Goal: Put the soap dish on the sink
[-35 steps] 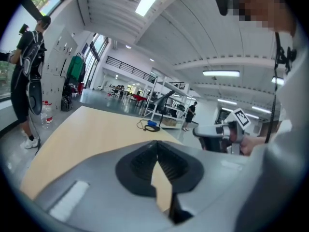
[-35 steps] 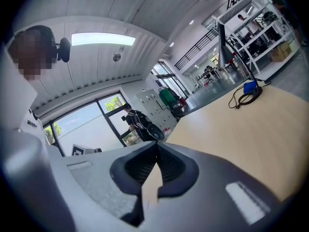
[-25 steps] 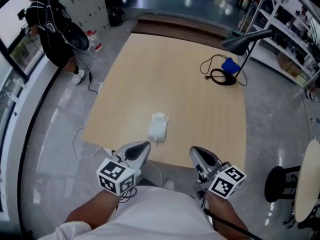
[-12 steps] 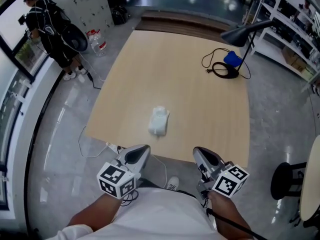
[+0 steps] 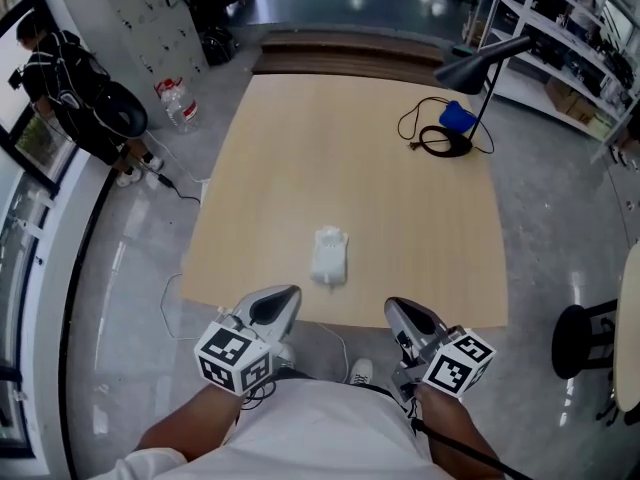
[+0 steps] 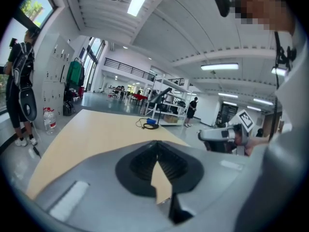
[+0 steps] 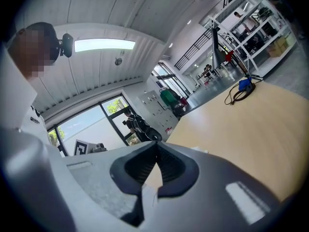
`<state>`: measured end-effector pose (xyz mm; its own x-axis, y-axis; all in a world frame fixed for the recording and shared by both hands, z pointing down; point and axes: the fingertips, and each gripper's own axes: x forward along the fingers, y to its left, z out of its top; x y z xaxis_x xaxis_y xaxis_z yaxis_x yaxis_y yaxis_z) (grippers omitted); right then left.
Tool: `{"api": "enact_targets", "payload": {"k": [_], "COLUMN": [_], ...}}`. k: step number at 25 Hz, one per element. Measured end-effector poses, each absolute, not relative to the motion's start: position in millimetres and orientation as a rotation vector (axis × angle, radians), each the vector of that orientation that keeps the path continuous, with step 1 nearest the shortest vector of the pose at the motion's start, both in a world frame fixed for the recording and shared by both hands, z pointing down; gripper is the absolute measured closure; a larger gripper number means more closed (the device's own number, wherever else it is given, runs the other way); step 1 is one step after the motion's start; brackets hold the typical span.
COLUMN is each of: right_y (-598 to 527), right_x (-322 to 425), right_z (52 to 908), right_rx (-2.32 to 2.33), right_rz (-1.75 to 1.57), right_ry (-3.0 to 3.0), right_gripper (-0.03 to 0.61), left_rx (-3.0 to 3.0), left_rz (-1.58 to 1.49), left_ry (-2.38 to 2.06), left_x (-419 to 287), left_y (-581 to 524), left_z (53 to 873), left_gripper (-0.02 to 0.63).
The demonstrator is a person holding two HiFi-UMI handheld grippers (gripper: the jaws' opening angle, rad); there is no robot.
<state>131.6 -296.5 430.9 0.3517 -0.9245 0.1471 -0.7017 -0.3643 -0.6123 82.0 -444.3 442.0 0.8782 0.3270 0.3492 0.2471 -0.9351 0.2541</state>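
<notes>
Wooden table point(image 5: 400, 238) with white object point(image 5: 329, 255), desk lamp point(image 5: 481, 69)

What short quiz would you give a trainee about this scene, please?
1. True or false: the white soap dish lies on the wooden table, and neither gripper touches it.
2. The left gripper and right gripper are: A) both shut and empty; B) both wide open; C) both shut on the soap dish.
3. What stands near the table's far right corner?
Key: 1 true; 2 A; 3 a black desk lamp.
</notes>
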Motion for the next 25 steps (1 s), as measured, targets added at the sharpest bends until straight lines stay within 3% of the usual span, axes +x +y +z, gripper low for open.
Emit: {"api": "enact_targets", "payload": {"k": [25], "right_y": [-338.6], "right_x": [117.4], "right_z": [427.2], "right_rx": [-2.276], "right_rz": [-0.658], "right_ry": [1.357], "right_gripper": [0.578], "left_rx": [2.887], "left_rz": [0.535], "left_ry": [0.596], "left_x": [82.5], "left_y": [-483.1], "left_z": [436.2], "left_gripper": [0.606]}}
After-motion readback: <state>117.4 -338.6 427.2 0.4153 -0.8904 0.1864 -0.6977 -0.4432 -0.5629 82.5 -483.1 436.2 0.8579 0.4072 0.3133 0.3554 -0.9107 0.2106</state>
